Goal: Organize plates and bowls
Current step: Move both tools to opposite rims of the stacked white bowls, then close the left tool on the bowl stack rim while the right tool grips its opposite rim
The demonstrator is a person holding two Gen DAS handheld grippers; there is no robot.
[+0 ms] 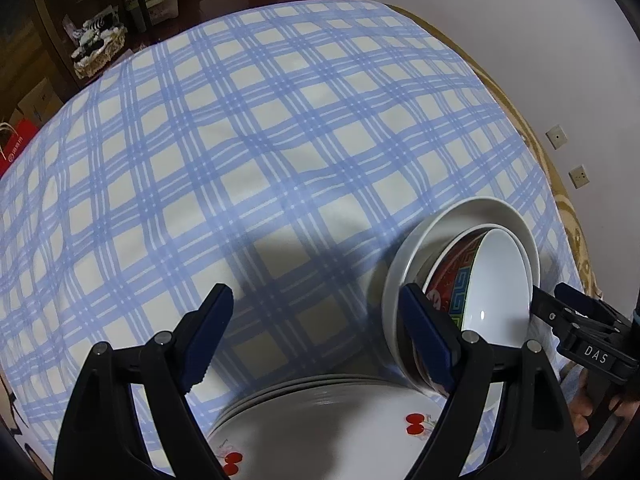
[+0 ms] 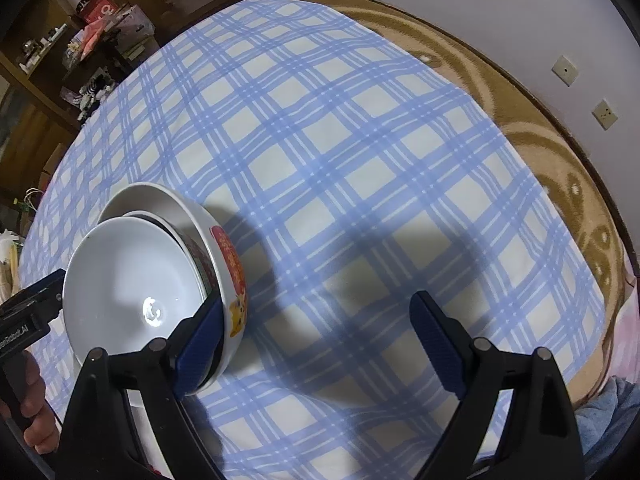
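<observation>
Nested bowls are held up between my two grippers, tilted on edge above the table. The outer white bowl [image 1: 404, 264] [image 2: 228, 256] carries a red and yellow picture. Inside sits a bowl with a red patterned outside and white inside [image 1: 500, 280] [image 2: 128, 276]. My left gripper [image 1: 316, 340] is open; its right finger [image 1: 428, 336] presses the bowls' outer side. My right gripper [image 2: 316, 340] is open; its left finger [image 2: 200, 348] presses the opposite side. A stack of white plates with red cherries [image 1: 320, 428] lies just below the left gripper.
The table wears a blue-and-white checked cloth [image 1: 240, 160] over a tan patterned cover [image 2: 560, 168]. Dark wooden shelves with clutter [image 1: 96, 20] stand beyond the far left edge. A white wall with sockets [image 2: 604, 114] runs along the right.
</observation>
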